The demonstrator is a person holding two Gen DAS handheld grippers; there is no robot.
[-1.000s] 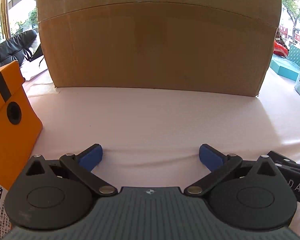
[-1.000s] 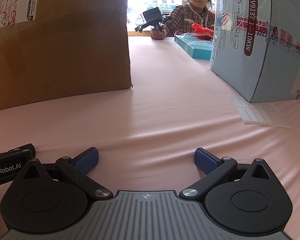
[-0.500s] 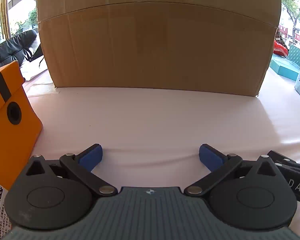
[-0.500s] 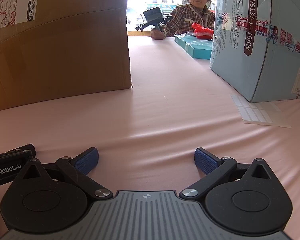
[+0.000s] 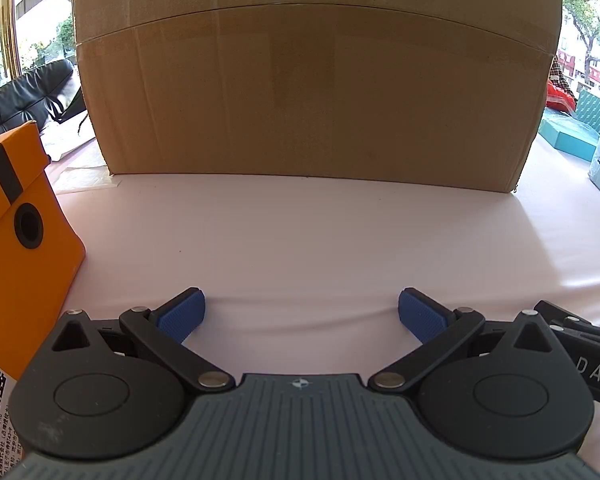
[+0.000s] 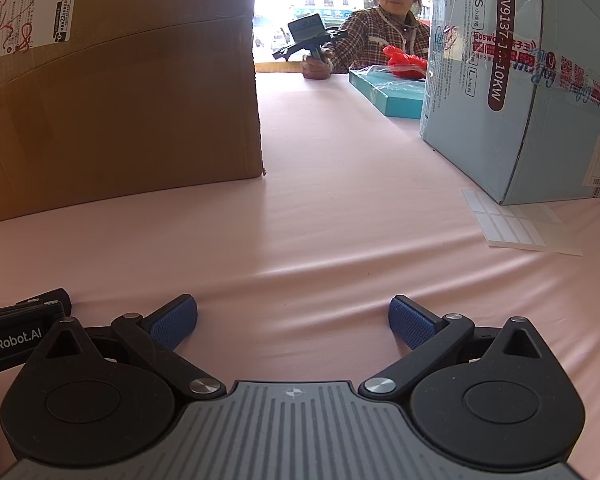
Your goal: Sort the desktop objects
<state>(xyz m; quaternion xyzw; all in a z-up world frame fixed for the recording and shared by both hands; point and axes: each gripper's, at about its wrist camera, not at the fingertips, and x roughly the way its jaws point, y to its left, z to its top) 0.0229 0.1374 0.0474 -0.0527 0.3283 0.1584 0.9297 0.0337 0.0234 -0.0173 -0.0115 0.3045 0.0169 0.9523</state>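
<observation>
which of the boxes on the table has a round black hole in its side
The orange box at the left gripper's left. The brown cardboard box and the light blue box show only labels and tape.

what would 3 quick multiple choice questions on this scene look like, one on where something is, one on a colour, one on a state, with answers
1. Where is the orange box in the left wrist view?
A. left of the left gripper
B. on top of the brown carton
C. right of the left gripper

2. What colour is the cloth on the table?
A. green
B. pink
C. black

3. How do the jaws of the right gripper stand?
A. shut on a sheet
B. shut on nothing
C. open and holding nothing

Answers:
1. A, the box sits at the left edge, beside the left gripper.
2. B, pale pink cloth covers the table in both views.
3. C, the blue pads are wide apart with only cloth between them.
</observation>
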